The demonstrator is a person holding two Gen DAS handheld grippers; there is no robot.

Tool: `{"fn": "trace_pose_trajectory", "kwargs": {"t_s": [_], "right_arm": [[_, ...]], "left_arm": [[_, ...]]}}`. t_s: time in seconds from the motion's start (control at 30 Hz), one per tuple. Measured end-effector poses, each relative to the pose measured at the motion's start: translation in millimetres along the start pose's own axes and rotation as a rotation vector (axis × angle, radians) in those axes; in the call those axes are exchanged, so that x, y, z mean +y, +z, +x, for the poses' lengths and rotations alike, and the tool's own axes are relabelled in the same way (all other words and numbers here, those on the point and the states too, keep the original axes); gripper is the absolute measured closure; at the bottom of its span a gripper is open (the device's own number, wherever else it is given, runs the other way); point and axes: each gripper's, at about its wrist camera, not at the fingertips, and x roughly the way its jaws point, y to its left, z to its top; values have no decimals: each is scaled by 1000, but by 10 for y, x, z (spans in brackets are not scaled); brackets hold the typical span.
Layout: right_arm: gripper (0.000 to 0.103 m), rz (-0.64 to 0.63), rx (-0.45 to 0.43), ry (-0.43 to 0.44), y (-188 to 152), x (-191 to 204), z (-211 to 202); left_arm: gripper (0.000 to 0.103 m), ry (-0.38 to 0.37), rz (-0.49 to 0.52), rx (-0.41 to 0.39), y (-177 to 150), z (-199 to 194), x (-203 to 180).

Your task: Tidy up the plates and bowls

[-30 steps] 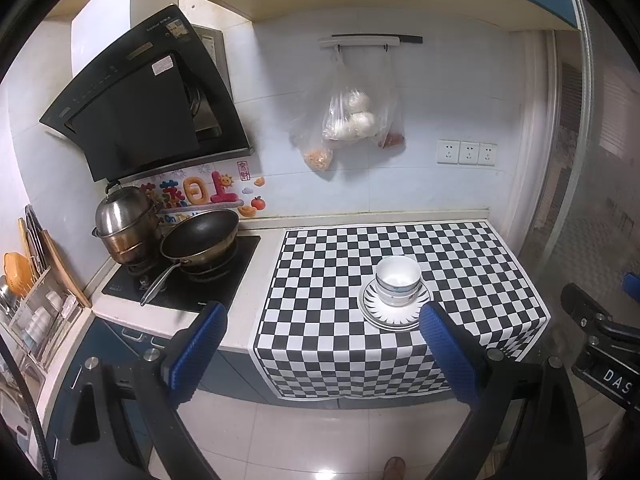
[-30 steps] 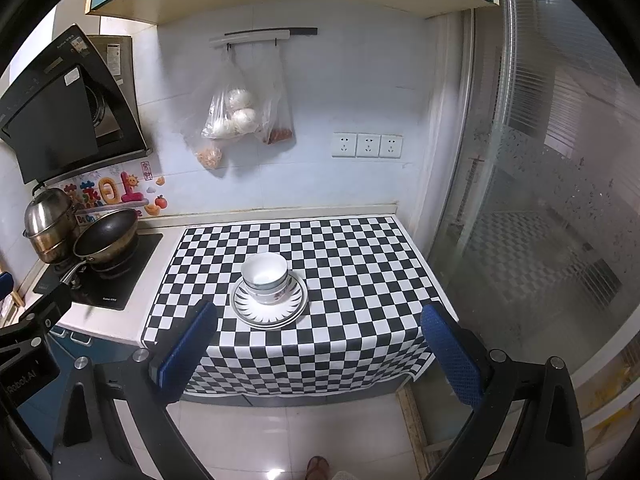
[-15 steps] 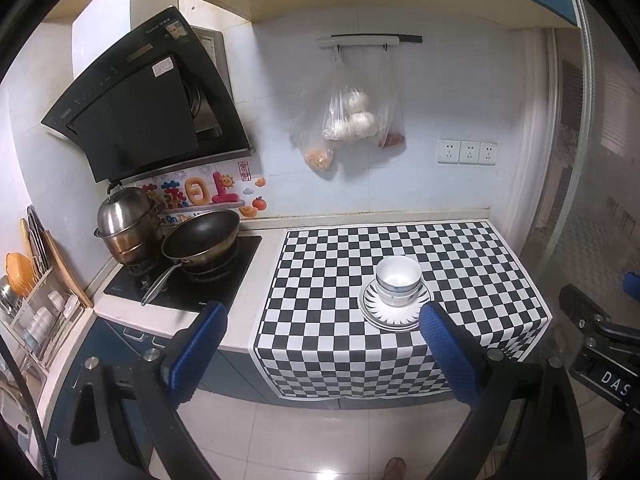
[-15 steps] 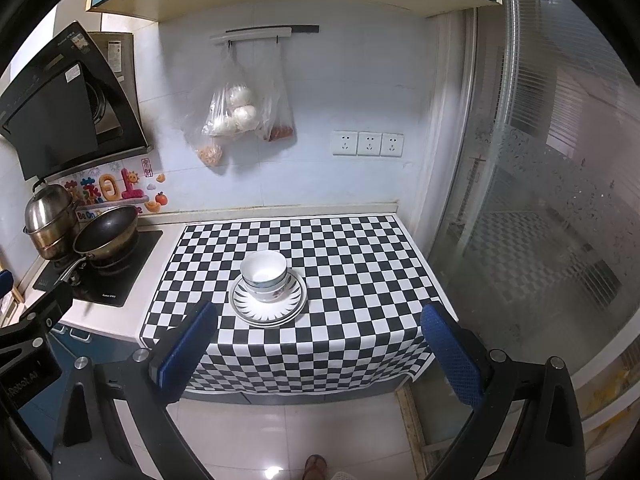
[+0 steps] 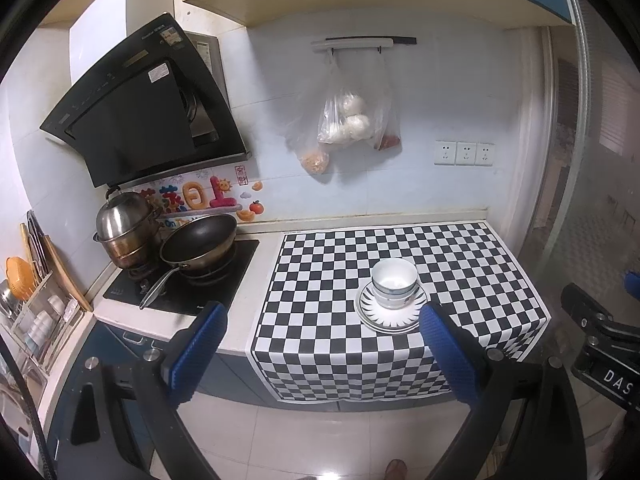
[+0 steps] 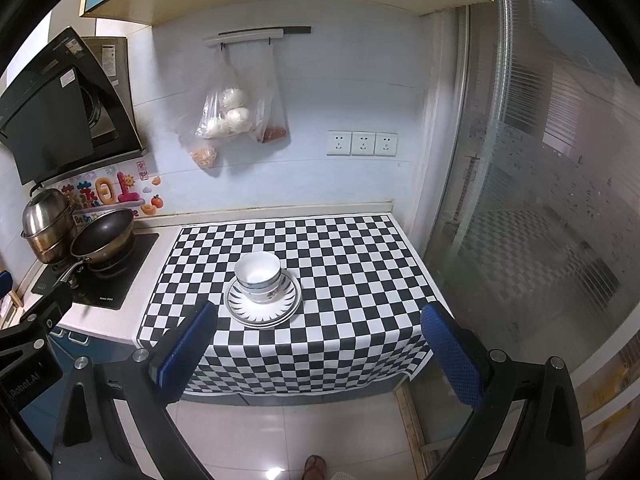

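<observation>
Far left of the checked cloth (image 5: 400,280), a dish rack (image 5: 36,320) stands at the edge of the left wrist view; nearer the cloth, on the hob (image 5: 188,280), a steel pot (image 5: 124,228) sits just beside a dark frying pan (image 5: 200,244); on the wall above the cloth hang plastic bags (image 5: 348,120) of food.

The stacked bowls (image 5: 394,282) sit nested on the plates (image 5: 388,312), a little right of the cloth's middle in the left wrist view and left of its middle in the right wrist view (image 6: 258,274); nothing else of the task's crockery lies on the cloth, so the pile looks gathered, or not yet taken apart; which of the two cannot be told.

Against half a second and a second ago, almost nothing has changed; the pile keeps its place on the cloth and only the framing has crept very slightly; both tools have stayed back from the table, over the floor in front of it.

The left gripper (image 5: 320,354) has its jaws spread wide and empty, the blue pads framing the cloth's front edge; the right gripper (image 6: 320,354) is the same, wide and holding nothing, well short of the pile.

My reading is a pause before an approach; the next move would call for closing in on the bowl rim, and a thin ceramic lip between flat pads could slip or tip the lower bowl.
</observation>
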Motion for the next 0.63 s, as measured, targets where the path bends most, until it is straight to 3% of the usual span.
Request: {"fn": "trace_pose_trajectory", "kwargs": {"t_s": [0.63], "right_arm": [[0, -14, 9, 5, -11, -28, 33]], "left_arm": [[5, -11, -5, 4, 48, 77, 37]]}}
